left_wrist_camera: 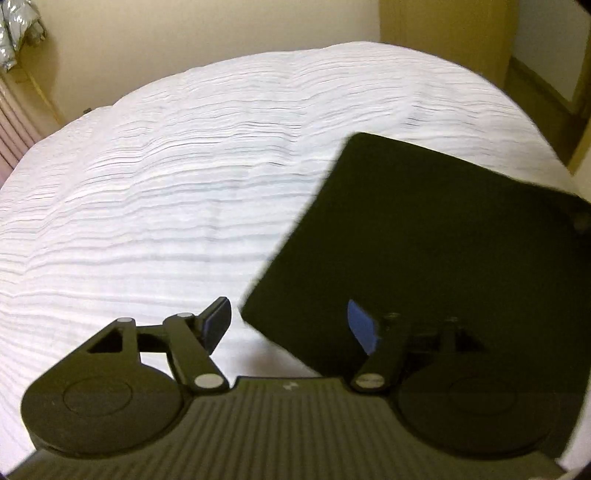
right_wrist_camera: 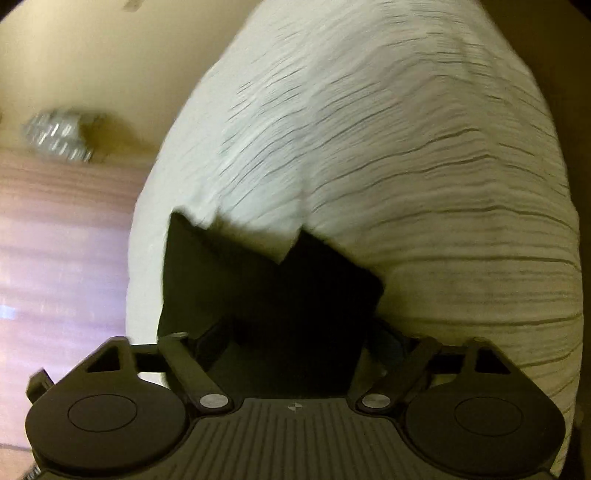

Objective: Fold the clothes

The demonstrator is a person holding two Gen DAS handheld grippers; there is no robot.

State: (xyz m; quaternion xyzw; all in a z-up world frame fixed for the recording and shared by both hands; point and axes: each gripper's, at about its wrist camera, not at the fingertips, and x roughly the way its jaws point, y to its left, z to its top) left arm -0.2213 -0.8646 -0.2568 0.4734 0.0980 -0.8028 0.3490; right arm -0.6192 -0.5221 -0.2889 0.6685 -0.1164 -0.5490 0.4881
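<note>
A black folded garment (left_wrist_camera: 424,236) lies on the white ribbed bed cover (left_wrist_camera: 203,166), at the right of the left wrist view. My left gripper (left_wrist_camera: 291,328) is open, its fingers wide apart; the garment's near corner lies between them, over the right finger (left_wrist_camera: 362,328). In the right wrist view the same black garment (right_wrist_camera: 266,295) sits right in front of my right gripper (right_wrist_camera: 299,343), whose fingers stand wide apart on either side of the cloth's near edge. The view is tilted and blurred.
The bed cover (right_wrist_camera: 424,184) fills most of both views. A cream wall (left_wrist_camera: 184,33) stands behind the bed, pink curtains (right_wrist_camera: 55,240) to the left, and a doorway with wooden trim (left_wrist_camera: 546,74) at the far right.
</note>
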